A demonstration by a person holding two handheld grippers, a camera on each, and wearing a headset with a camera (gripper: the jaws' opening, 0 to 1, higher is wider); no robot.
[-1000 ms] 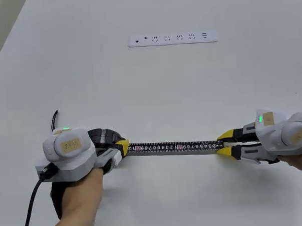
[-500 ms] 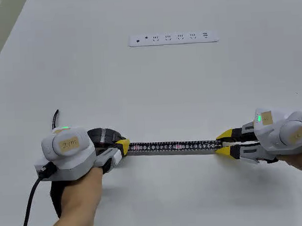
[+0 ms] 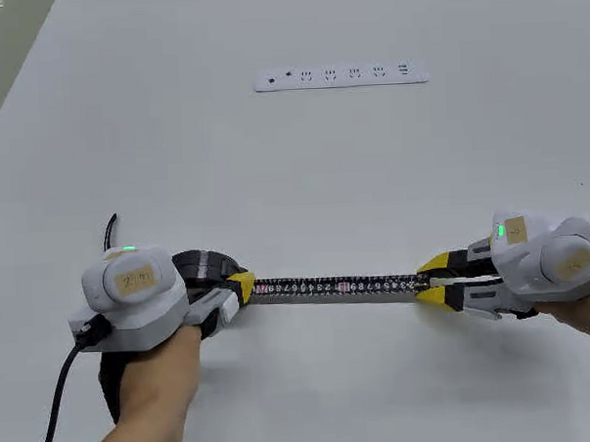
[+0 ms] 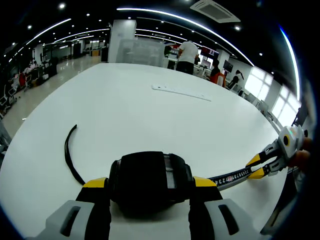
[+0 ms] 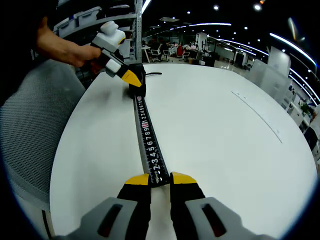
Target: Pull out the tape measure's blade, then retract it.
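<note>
- Head view: left tongs pinch the tape measure; right tongs pinch the blade at its tip, slightly nearer than before.
- Left gripper view: tape measure clamped between tongs.
- Right gripper view: blade stretches ahead; we judge retraction starting.

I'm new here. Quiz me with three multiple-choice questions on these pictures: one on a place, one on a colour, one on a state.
1. Where is the power strip? A. on the table beyond the blade; B. under the blade; C. in a gripper.
2. What colour are the grippers' fingertips? A. red; B. yellow; C. blue.
3. The blade is: A. wound in; B. snapped; C. drawn out from the case in the left gripper to the right gripper.
Answers: 1 A, it lies far up the table; 2 B, yellow in every view; 3 C, the blade spans between them.
</note>
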